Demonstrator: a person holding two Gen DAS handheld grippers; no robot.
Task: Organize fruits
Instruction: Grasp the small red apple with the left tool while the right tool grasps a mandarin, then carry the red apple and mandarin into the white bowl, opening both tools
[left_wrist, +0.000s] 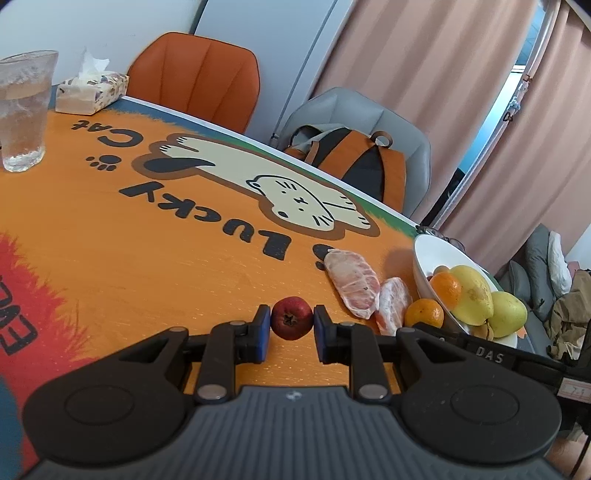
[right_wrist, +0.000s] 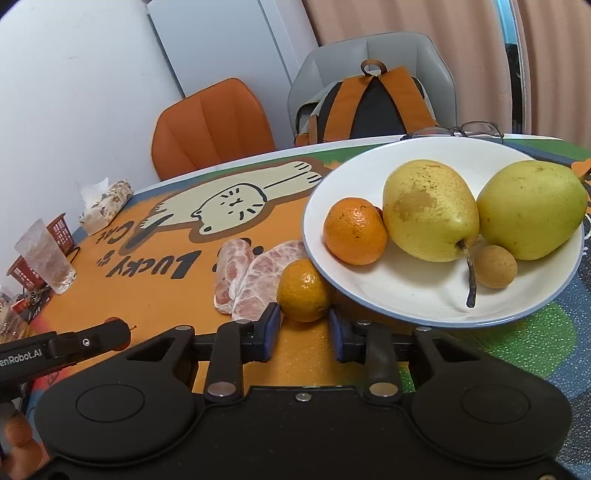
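Your left gripper (left_wrist: 291, 325) has its two blue pads pressed on a small red fruit (left_wrist: 291, 318), one pad on each side. The fruit sits low, on or just over the orange table mat (left_wrist: 147, 258); you cannot tell which. So you are in the picking-up step. Next, you likely lift the red fruit and carry it to your right, over to the white bowl (left_wrist: 419, 266). Hold it gently, because it is round and could slip out.

Your right gripper (right_wrist: 303, 326) has its pads apart. A loose tangerine (right_wrist: 303, 291) sits on the table between their tips, and the pads do not look like they touch it yet. It lies just beside the bowl's rim (right_wrist: 314, 251).

Just right of the red fruit lie two peeled pomelo pieces (left_wrist: 354, 282). They and the loose tangerine are between your left gripper and the bowl, so go up and over them.

The bowl already holds another tangerine (right_wrist: 354, 232), two yellow pears (right_wrist: 430, 210), and a little brown longan (right_wrist: 495, 266). The open spot is at the near side.

Far to your left stands a glass of water (left_wrist: 24, 110), with a tissue box (left_wrist: 92, 92) behind it.
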